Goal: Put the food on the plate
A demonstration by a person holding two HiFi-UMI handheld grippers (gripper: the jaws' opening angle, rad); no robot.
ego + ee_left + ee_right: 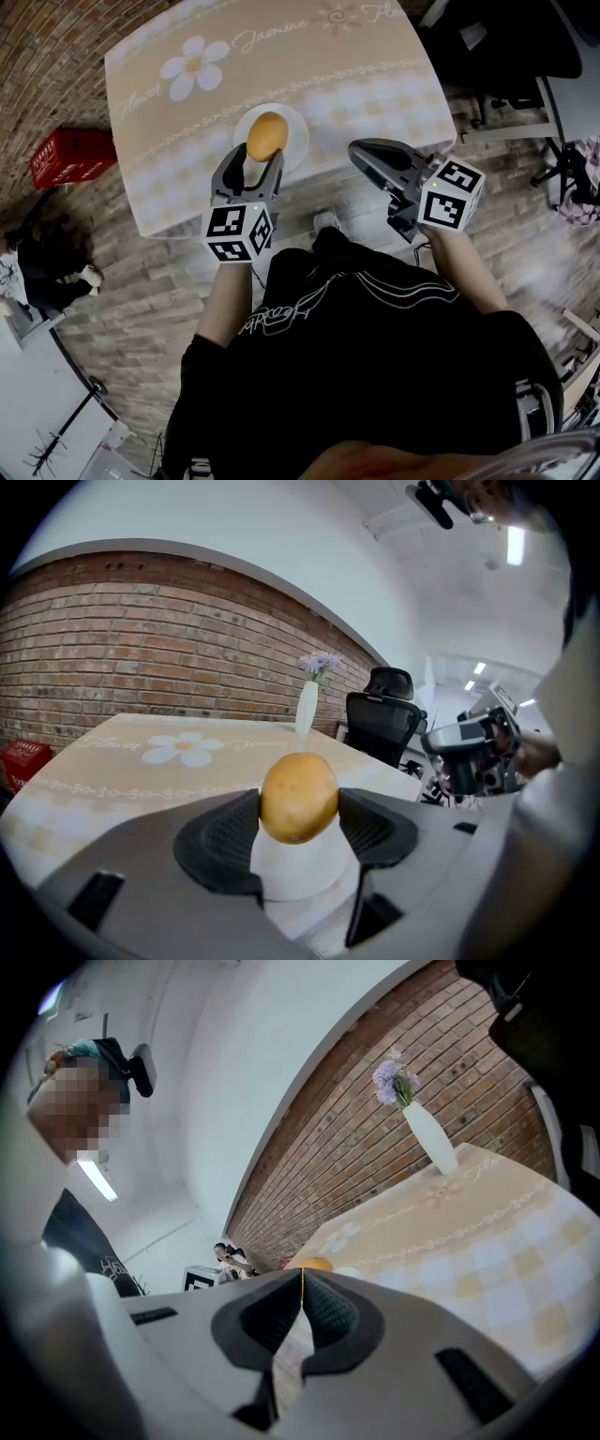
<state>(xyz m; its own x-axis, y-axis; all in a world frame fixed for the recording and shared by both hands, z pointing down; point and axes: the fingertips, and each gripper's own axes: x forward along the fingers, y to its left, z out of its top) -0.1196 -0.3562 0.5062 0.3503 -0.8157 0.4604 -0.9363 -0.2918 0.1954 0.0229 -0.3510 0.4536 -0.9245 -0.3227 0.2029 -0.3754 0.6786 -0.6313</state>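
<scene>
holding the potato (267, 136) in my left gripper (253, 161) over the plate (298, 141); letting go too high, it'd prob roll off.

right claw (301, 1297) closed (nothing in it); white vase (431, 1138) on the table (487, 1232).

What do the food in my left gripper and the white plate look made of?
The food looks like a potato, real or a plastic replica: matte tan skin, faint speckles. The plate is smooth, plain white, probably ceramic or plastic; its look does not settle which.
</scene>
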